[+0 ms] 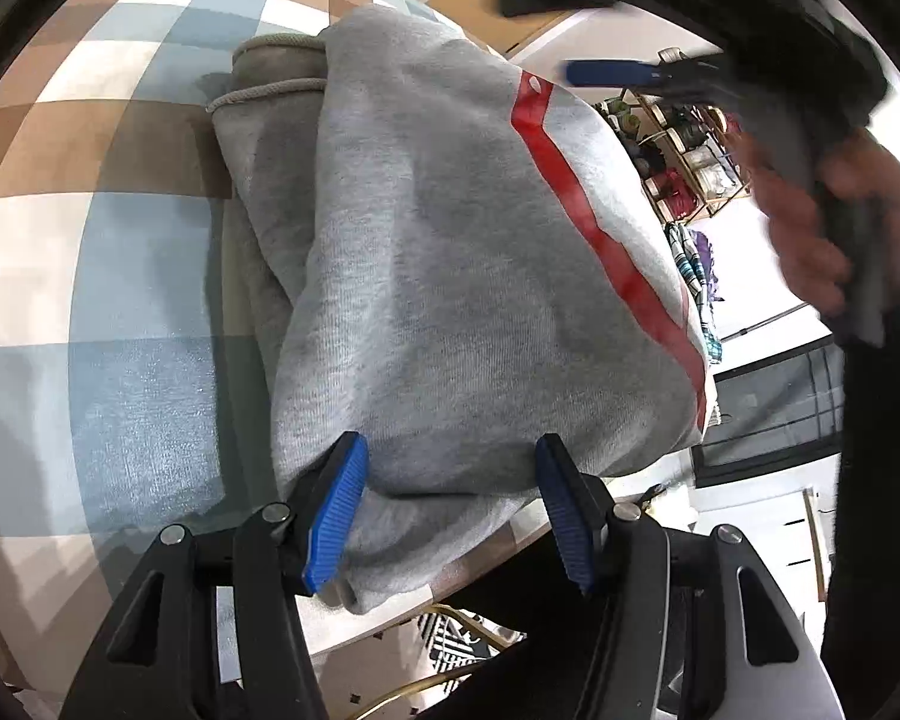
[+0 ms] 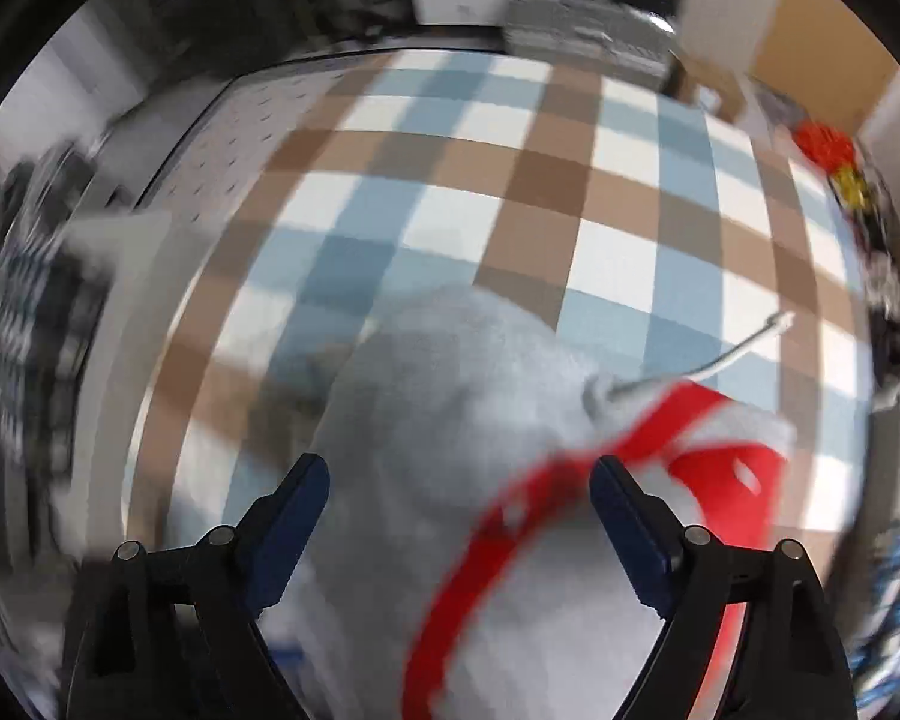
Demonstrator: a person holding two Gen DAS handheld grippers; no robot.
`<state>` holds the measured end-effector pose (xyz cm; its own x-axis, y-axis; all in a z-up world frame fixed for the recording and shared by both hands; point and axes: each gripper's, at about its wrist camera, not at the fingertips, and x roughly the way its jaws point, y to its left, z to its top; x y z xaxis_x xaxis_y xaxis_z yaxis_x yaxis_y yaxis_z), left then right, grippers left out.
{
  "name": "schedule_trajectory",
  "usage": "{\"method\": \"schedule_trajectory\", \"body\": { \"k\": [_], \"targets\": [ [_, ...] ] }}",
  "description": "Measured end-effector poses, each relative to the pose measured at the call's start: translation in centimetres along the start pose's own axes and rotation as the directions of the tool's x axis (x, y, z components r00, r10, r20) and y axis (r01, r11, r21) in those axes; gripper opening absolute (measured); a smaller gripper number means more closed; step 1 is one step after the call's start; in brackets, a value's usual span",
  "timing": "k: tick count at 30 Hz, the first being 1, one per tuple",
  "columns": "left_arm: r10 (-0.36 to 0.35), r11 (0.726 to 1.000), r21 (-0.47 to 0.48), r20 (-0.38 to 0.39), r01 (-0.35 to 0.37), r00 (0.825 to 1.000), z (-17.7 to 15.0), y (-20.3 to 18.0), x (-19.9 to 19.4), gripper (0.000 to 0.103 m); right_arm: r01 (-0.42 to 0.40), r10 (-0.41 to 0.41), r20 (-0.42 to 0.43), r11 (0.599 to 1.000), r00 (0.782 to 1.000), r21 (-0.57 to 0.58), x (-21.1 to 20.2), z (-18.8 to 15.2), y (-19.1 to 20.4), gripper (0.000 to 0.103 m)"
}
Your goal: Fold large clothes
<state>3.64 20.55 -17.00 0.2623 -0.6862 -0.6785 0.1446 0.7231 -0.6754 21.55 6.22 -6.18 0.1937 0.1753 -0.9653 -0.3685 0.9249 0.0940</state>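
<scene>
The left gripper (image 1: 450, 504) holds the near edge of the grey hoodie (image 1: 450, 252) bunched between its half-spread jaws. The right gripper (image 2: 459, 531) hangs wide above the cloth, holding nothing. The hoodie lies on the checked tablecloth (image 1: 90, 312) near its edge, already folded into a thick bundle, its cord (image 2: 714, 366) trailing loose; probably little beyond final tidying remains.

The picture is blurred. The right tongs (image 2: 459, 516) stand wide apart above a grey hoodie (image 2: 450, 396) that lies on the table (image 2: 618, 252), which wears a checked cloth. The hoodie carries a red band (image 2: 480, 546) and red patch (image 2: 726, 480). A pale drawstring (image 2: 708, 369) trails from the hoodie across the cloth.
</scene>
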Motion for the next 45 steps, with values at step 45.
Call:
{"method": "schedule_trajectory", "body": {
  "k": [45],
  "targets": [
    [0.165, 0.978, 0.127, 0.031, -0.167, 0.986, -0.2, -3.4, 1.9, 0.052, -0.544, 0.501, 0.293, 0.834, 0.815, 0.087, -2.9, -19.2, -6.5, 0.073]
  ]
}}
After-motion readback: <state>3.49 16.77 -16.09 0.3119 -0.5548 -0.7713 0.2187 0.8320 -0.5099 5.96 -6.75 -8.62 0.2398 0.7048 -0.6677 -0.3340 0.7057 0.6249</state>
